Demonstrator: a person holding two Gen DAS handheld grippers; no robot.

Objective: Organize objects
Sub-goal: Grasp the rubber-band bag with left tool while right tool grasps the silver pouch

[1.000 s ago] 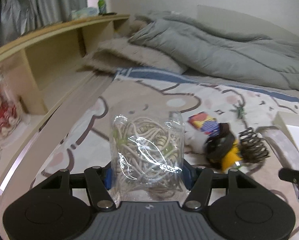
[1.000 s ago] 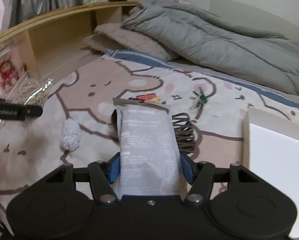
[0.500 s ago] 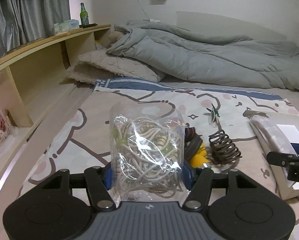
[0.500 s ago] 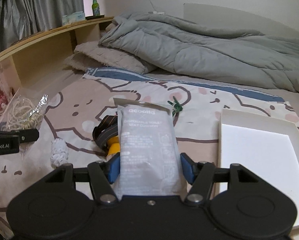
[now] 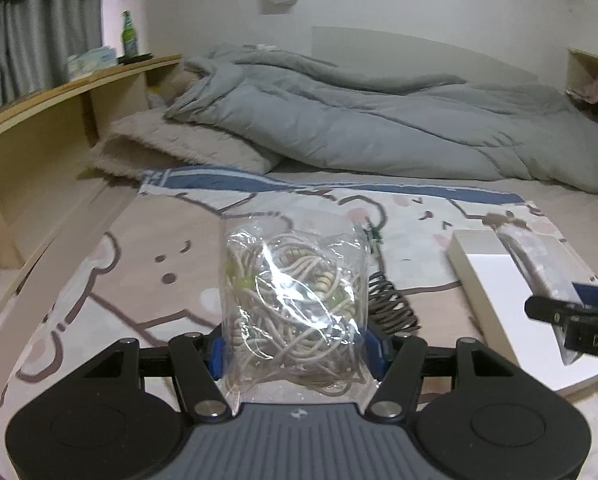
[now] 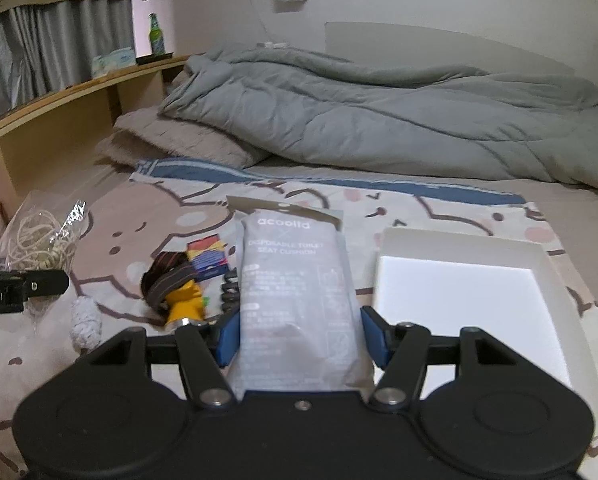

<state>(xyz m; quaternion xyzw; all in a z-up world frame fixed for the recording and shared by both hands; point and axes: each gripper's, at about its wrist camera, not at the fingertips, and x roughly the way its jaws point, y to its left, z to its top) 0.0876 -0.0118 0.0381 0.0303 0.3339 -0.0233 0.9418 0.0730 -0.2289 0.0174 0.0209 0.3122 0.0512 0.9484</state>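
One cartoon-print bedsheet point(image 6: 147, 216), rumpled grey duvet point(image 6: 379, 120), wooden shelf point(image 6: 59, 120), grey curtain point(image 6: 39, 48)

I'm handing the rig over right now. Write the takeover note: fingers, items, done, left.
Left gripper: shut on the clear bag of cords, held above the bedsheet.
Right gripper: shut on the grey seat-cushion packet, beside the white box.
Done: both picked up; box holds nothing yet.
Left: loose on the sheet are the yellow headlamp, colourful small pack, dark spring clip, white fluffy piece.
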